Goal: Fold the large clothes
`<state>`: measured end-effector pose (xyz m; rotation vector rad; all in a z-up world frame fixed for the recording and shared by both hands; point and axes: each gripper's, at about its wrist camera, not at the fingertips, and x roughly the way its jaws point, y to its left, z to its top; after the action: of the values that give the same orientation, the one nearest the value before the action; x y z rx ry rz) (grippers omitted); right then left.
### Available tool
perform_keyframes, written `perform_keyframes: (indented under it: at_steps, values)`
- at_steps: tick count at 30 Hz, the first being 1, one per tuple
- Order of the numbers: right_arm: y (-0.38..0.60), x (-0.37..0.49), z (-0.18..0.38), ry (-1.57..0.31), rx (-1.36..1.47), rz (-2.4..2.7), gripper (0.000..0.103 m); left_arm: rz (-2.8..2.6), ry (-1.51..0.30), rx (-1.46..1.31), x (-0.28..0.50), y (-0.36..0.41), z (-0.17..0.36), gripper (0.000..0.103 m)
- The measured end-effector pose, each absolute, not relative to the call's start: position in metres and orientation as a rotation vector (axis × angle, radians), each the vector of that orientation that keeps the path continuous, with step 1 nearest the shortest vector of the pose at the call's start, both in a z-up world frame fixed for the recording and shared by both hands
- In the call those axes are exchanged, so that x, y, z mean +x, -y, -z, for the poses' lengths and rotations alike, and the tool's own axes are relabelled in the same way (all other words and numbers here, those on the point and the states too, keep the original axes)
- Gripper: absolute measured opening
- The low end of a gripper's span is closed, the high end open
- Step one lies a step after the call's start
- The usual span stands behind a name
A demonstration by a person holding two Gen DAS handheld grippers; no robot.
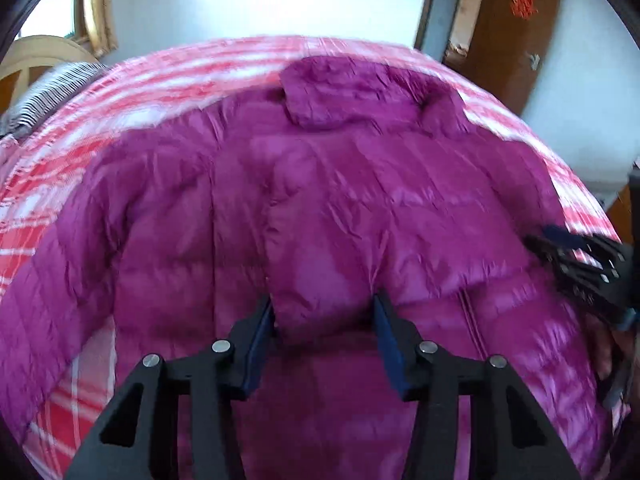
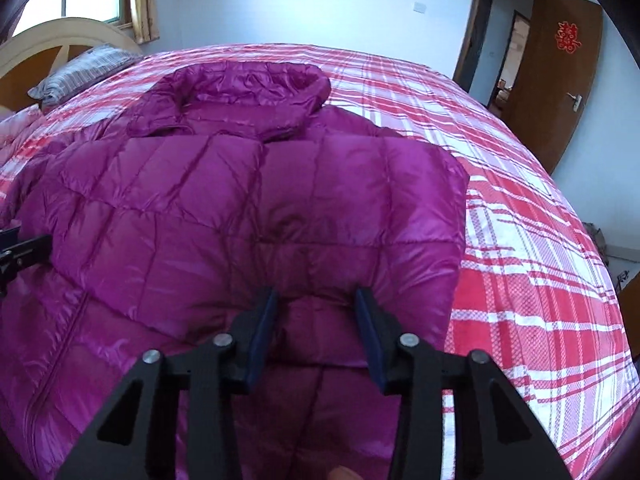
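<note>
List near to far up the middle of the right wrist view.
Right tongs → folded sleeve → purple puffer jacket's hood → red plaid bedspread → white wall.

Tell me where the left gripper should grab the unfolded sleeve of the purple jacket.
Probably at the sleeve cuff end, coming from the bed's near edge. It lies flat, spread outward on the plaid bedspread; the left gripper could then carry it across the jacket.
</note>
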<state>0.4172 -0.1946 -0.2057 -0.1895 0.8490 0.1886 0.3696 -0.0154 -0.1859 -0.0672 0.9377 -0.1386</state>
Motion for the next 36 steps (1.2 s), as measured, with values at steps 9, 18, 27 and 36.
perform_keyframes:
  at_steps: [9, 18, 27, 36]
  values:
    - [0.211, 0.398, 0.177, -0.784, -0.141, -0.235, 0.047, -0.038, -0.665, -0.016, 0.355, -0.005, 0.104, 0.078]
    - [0.253, 0.467, 0.152, -0.696, 0.129, -0.151, 0.048, -0.013, -0.771, 0.071, 0.419, 0.047, 0.163, 0.080]
    - [0.252, 0.488, 0.208, -0.827, 0.066, -0.118, 0.045, -0.027, -0.872, -0.038, 0.440, 0.030, 0.208, 0.099]
    - [0.229, 0.460, 0.162, -0.812, 0.005, -0.035, 0.048, -0.040, -0.876, -0.040, 0.441, 0.030, 0.210, 0.102]
